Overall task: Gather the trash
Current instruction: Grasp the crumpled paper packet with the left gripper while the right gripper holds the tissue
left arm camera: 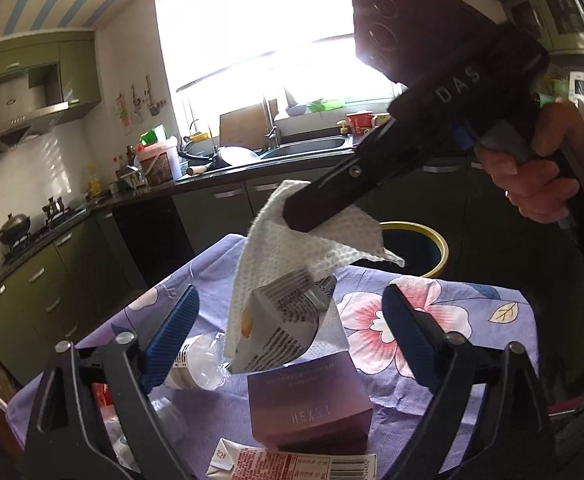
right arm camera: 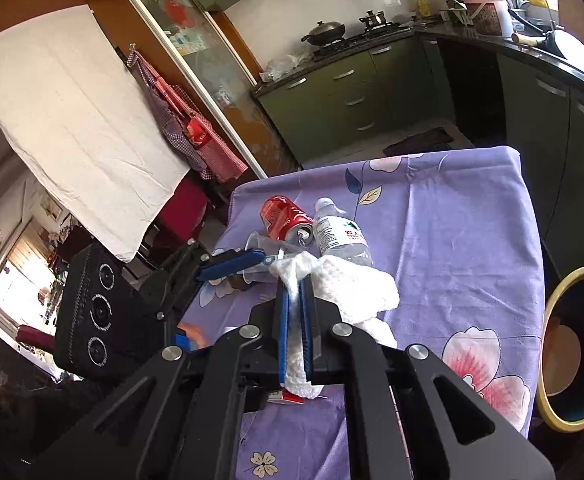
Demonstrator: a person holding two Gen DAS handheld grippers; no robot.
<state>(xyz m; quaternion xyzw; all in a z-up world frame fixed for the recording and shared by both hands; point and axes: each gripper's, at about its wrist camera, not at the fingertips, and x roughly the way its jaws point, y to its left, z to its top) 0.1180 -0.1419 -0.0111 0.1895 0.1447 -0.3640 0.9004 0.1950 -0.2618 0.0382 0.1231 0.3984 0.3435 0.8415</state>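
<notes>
Over floral tablecloth (right arm camera: 452,216), paper towel (right arm camera: 356,284) is clamped in R gripper (right arm camera: 295,280). L gripper (left arm camera: 287,320) is held wide, nothing gripped; carton (left arm camera: 283,320) sits between jaws, untouched.

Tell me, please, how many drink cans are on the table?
1. A red can lies on its side at the far end of the purple cloth, beside the water bottle. Others may be hidden behind the grippers.
</notes>
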